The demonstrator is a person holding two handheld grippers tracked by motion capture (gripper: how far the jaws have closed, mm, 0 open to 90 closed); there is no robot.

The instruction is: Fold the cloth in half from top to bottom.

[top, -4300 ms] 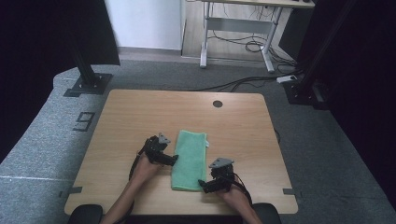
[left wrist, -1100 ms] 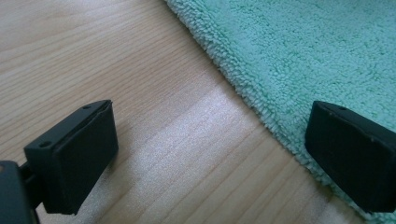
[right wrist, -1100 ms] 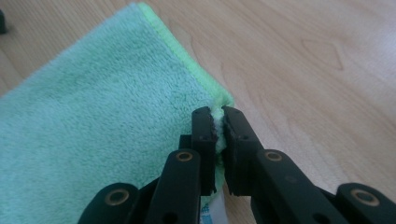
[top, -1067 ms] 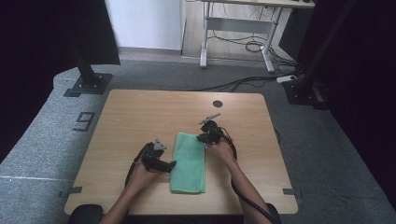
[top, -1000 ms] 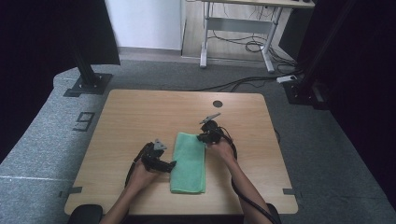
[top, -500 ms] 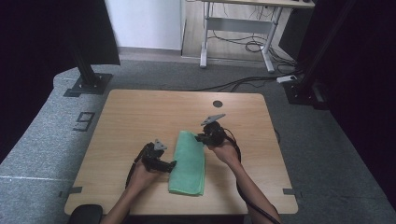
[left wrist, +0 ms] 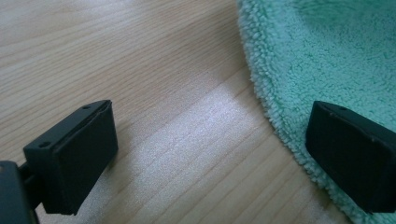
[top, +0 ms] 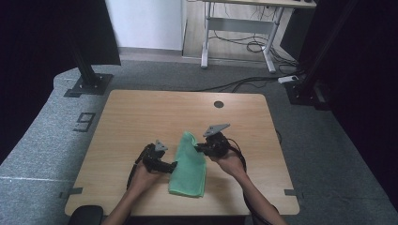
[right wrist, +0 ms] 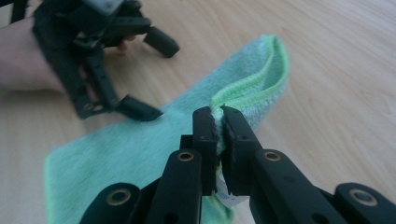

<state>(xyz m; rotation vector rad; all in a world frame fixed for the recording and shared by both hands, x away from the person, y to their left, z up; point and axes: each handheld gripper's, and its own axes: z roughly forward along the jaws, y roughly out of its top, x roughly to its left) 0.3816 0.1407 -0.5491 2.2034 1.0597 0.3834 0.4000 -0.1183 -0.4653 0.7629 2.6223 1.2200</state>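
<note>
A green towel [top: 188, 169] lies folded lengthwise on the wooden table [top: 141, 117], toward its front. My right gripper [top: 199, 148] is shut on the towel's far right edge and holds that corner off the table. The right gripper view has the hem [right wrist: 252, 84] pinched between the black pads [right wrist: 204, 128], with the towel [right wrist: 121, 149] curling over. My left gripper [top: 172, 167] stands open at the towel's left edge. One of its pads [left wrist: 350, 158] sits over the towel [left wrist: 327, 56], the other [left wrist: 74, 158] over bare wood.
A round cable hole [top: 218, 104] sits near the table's far edge. Beyond the table are grey floor mats, a black stand base [top: 88, 84] at the far left and a desk frame with cables [top: 244, 42].
My right gripper has come toward the person and risen, drawing the towel's far corner up with it. The left gripper has stayed put at the towel's left edge.
</note>
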